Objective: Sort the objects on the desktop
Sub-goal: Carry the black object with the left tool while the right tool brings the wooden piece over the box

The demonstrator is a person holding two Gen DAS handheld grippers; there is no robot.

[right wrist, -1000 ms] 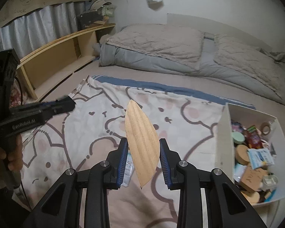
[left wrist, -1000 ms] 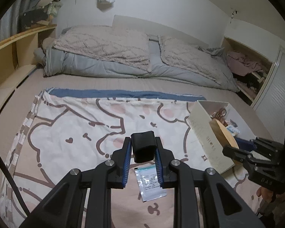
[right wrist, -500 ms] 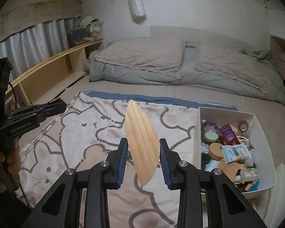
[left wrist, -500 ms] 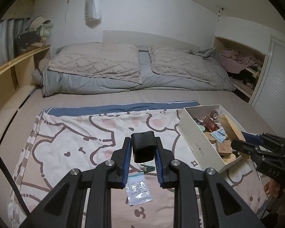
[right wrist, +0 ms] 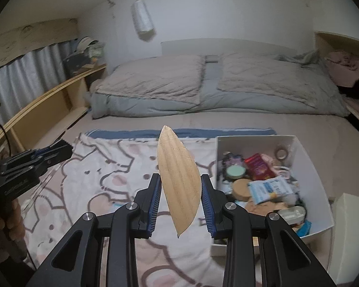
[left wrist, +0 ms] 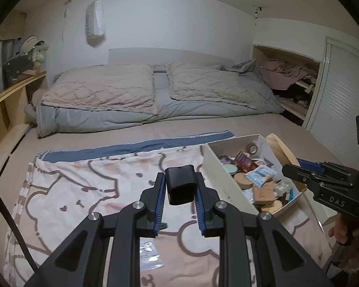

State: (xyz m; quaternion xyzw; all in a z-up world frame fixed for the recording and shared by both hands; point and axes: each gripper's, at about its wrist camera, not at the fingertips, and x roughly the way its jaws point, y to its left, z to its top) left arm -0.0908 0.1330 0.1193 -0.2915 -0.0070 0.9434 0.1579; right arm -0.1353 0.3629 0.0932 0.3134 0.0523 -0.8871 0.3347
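Both jaws stay clamped on their loads: the left gripper [left wrist: 180, 195] pinches a black block [left wrist: 181, 184] between its pads, the right gripper [right wrist: 179, 196] a leaf-shaped wooden piece [right wrist: 178, 179] standing upright. Over the last second the white box [right wrist: 322, 181] of sorted clutter has swung closer, now just right of each gripper's tips, so a drop-off looks near. Below the left tips, a clear packet [left wrist: 149, 254] lies on the patterned cloth [left wrist: 67, 191].
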